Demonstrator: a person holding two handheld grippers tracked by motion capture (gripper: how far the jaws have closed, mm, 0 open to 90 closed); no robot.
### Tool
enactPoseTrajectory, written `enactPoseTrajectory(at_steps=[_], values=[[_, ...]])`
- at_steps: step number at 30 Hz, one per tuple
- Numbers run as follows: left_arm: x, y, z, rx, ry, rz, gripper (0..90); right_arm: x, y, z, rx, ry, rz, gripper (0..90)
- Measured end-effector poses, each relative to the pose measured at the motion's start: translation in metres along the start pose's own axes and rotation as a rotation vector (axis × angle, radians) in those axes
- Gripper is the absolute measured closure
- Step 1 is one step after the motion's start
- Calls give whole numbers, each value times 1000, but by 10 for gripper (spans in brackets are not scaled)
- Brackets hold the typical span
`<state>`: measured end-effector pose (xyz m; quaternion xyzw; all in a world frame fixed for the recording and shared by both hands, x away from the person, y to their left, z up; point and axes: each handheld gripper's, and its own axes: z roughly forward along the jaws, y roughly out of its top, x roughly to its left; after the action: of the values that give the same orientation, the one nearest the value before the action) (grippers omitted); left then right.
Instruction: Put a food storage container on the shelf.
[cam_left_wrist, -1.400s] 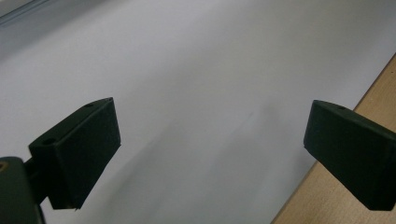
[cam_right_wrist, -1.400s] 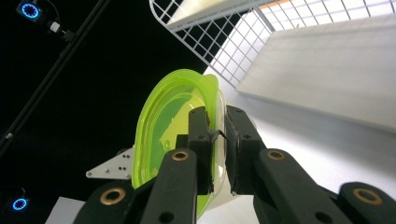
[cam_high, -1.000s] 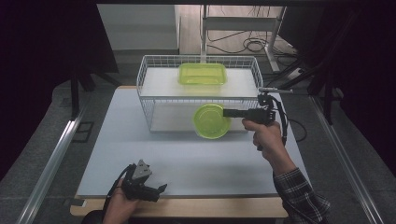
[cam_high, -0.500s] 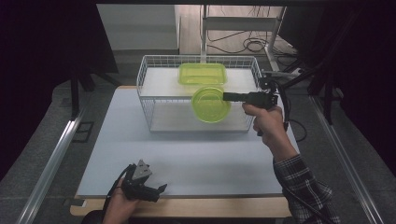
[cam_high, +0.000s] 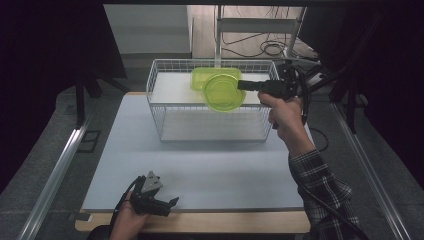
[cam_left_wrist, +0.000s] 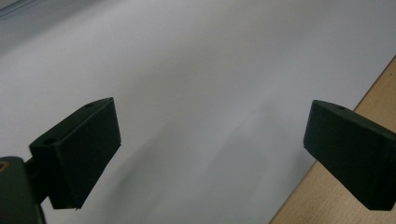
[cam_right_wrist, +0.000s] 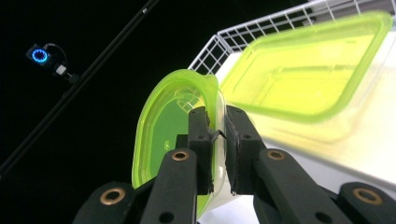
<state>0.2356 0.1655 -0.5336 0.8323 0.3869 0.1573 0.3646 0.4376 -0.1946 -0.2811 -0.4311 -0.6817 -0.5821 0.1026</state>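
Note:
A round green-lidded container (cam_high: 223, 92) hangs over the top shelf of the white wire rack (cam_high: 155, 107), with my right gripper (cam_high: 244, 85) shut on its rim. In the right gripper view the jaws pinch the rim of the round container (cam_right_wrist: 175, 135), which stands on edge. A rectangular green-lidded container (cam_high: 202, 76) lies on the rack's top shelf just behind it, and appears again as the rectangular container (cam_right_wrist: 308, 77). My left gripper (cam_high: 170, 204) rests open at the table's front edge, with its fingers (cam_left_wrist: 79, 149) wide apart over the white table top (cam_left_wrist: 196, 70) and nothing between them.
The rack stands at the back middle of the white table (cam_high: 200, 165) and has a lower shelf (cam_high: 210, 125). A wooden strip (cam_high: 225, 222) runs along the table's front edge. Cables (cam_high: 270, 47) lie on the floor behind the rack.
My right gripper has carried the round container up and back, from in front of the rack's lower shelf to over the top shelf next to the rectangular container. The left gripper has stayed put.

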Motion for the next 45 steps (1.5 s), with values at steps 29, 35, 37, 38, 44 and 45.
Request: enactPoseTrajectory(at_steps=[29,35,37,38,44,45], values=[[0,0,0,0,-5,5,37,-6,47,29,-89,-115,22,814],[1,0,0,1,-5,5,37,-10,51,36,-102,-132,28,814],[1,0,0,1,-6,5,37,-11,53,38,-100,-140,30,814],[0,-1,1,2,-5,5,37,-12,53,40,-100,-143,30,814],[0,-1,1,3,-7,6,37,-15,55,48,-97,-161,39,813],[0,-1,1,3,-7,7,37,-16,55,49,-91,-166,40,812]])
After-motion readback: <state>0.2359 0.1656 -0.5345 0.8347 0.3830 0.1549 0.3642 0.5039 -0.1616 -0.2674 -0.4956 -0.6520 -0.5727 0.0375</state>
